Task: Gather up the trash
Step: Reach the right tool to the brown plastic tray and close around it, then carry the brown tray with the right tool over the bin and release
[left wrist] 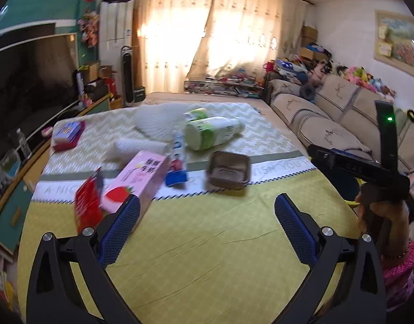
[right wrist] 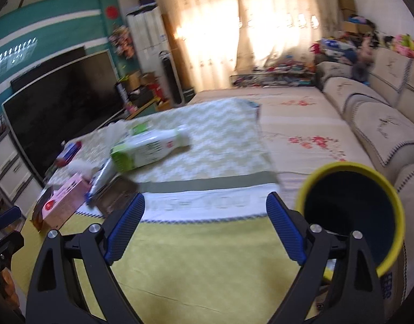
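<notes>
Trash lies on a table with a yellow-green cloth [left wrist: 207, 243]: a pink strawberry carton [left wrist: 138, 181], a red packet [left wrist: 88, 199], a blue-capped tube [left wrist: 177, 162], a foil tray [left wrist: 228, 171], a white-and-green bottle [left wrist: 212, 132] on its side and white foam netting [left wrist: 158, 118]. My left gripper [left wrist: 207, 208] is open and empty above the cloth, its left finger next to the carton. My right gripper [right wrist: 205, 208] is open and empty over the table's near right part. A yellow-rimmed bin [right wrist: 352, 213] stands just to its right. The bottle [right wrist: 150, 148], carton [right wrist: 63, 202] and tray [right wrist: 117, 197] also show in the right wrist view.
A pink-and-blue box [left wrist: 67, 133] lies at the table's far left. A television [right wrist: 61, 108] stands to the left, a beige sofa [left wrist: 328, 118] to the right. The right gripper's body [left wrist: 369, 167] and the hand holding it show at the right of the left wrist view.
</notes>
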